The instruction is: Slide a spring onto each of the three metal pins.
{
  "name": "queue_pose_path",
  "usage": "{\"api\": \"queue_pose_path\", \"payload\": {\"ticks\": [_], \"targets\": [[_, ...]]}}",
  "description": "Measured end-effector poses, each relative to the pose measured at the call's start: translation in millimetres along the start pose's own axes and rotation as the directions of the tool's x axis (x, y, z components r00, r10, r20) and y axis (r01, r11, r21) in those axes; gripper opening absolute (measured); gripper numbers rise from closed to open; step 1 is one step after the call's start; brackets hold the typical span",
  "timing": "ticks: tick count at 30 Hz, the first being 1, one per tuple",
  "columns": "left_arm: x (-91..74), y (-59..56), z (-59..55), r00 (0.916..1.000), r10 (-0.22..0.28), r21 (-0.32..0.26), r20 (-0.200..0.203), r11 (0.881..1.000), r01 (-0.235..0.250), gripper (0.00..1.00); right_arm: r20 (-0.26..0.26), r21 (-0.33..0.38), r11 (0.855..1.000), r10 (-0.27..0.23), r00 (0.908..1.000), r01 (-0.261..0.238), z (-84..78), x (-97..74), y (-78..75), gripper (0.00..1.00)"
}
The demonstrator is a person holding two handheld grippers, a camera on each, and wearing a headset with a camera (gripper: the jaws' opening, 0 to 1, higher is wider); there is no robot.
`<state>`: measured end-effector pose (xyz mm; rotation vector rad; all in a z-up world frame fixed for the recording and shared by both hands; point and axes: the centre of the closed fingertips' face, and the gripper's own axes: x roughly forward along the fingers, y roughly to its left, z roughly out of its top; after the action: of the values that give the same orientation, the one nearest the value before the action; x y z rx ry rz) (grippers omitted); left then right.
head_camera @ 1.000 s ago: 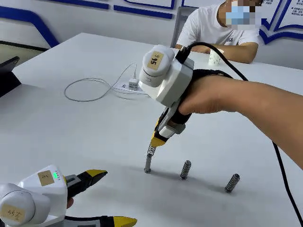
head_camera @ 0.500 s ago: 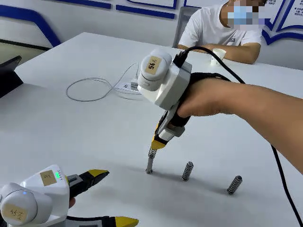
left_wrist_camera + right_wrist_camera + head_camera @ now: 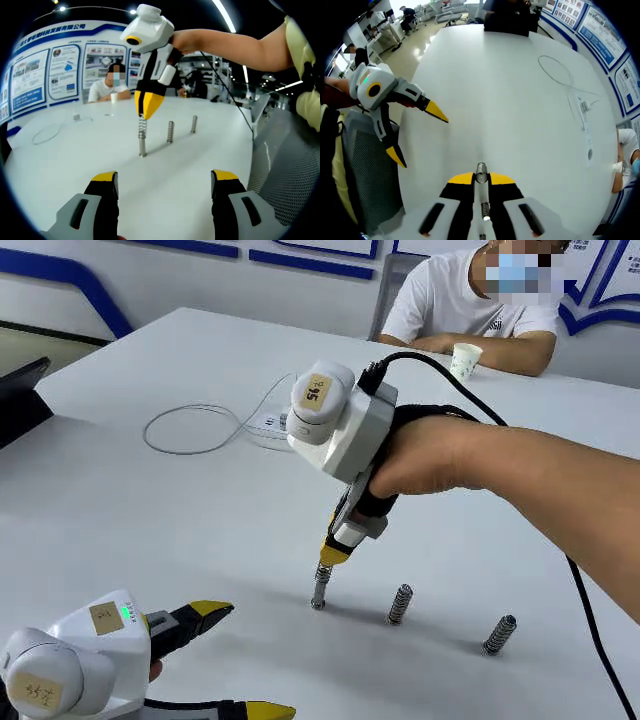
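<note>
The spring (image 3: 322,576) sits on the top of the leftmost pin (image 3: 318,598), its upper coils clenched between the yellow tips of the right gripper (image 3: 328,555), which stands steeply above it; the middle pin (image 3: 400,604) and the right-hand pin (image 3: 499,634) each carry a spring, spaced along the white table (image 3: 150,510). The left gripper (image 3: 245,660) lies low at the near edge, jaws spread wide and grasping nothing, well apart from the pins.
</note>
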<state>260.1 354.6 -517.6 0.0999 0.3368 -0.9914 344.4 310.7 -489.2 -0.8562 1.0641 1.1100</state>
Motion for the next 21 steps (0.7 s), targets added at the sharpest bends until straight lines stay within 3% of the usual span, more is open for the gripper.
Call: {"api": "queue_pose_path", "payload": {"ticks": [21], "targets": [[-3.1, 0.8, -1.8, 1.0, 0.005, -0.001, -0.006, 1.0, -0.005, 0.77, -0.038, 0.025, 0.999, 0.025, 0.9989, -0.024, -5.4, 25.9, 4.4, 0.12]]}}
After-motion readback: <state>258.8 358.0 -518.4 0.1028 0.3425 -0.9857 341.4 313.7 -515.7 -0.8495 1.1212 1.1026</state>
